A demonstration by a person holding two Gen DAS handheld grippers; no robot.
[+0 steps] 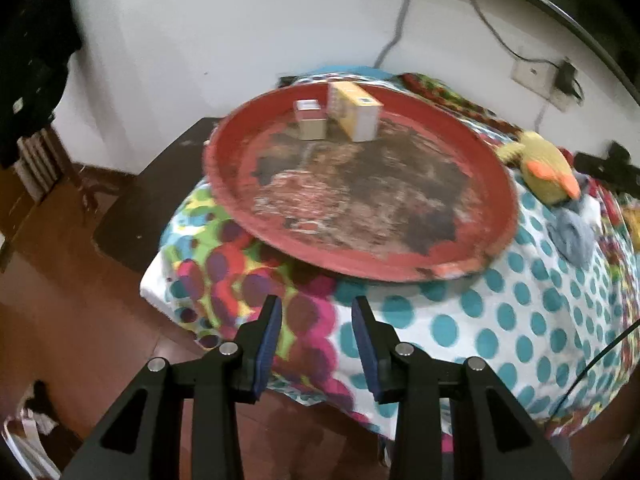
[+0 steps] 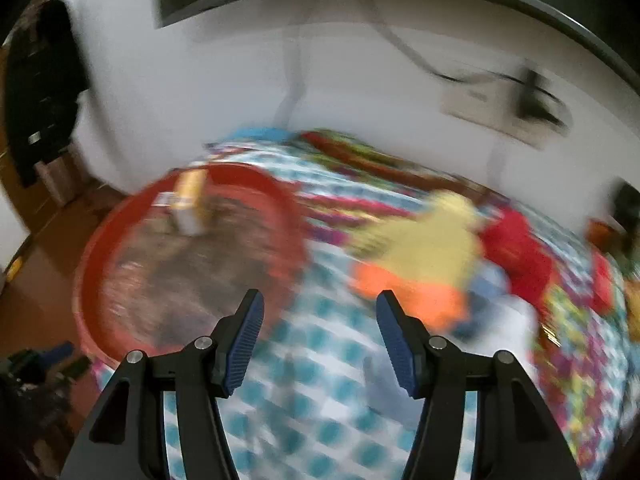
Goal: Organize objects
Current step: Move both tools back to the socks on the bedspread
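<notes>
A round red tray [image 1: 400, 270] with a worn middle lies on the spotted cloth. At its far side stand a yellow and white box [image 1: 356, 114] and a small grey box [image 1: 310, 120]. A yellow plush duck [image 1: 548, 168] with an orange beak lies right of the tray. My left gripper [image 1: 316, 312] hangs over the cloth's near edge in front of the tray, jaws narrowly apart and holding nothing. The right wrist view is blurred. There my right gripper [image 2: 320, 308] stands open and holds nothing, above the cloth between the tray [image 2: 92, 264] and the duck [image 2: 432, 248].
A grey-blue rag [image 1: 572, 232] lies beside the duck, and a red soft item [image 2: 516, 252] sits behind it. A wall socket with cables [image 1: 536, 76] is at the back right. The table drops off to a brown floor [image 1: 60, 280] on the left.
</notes>
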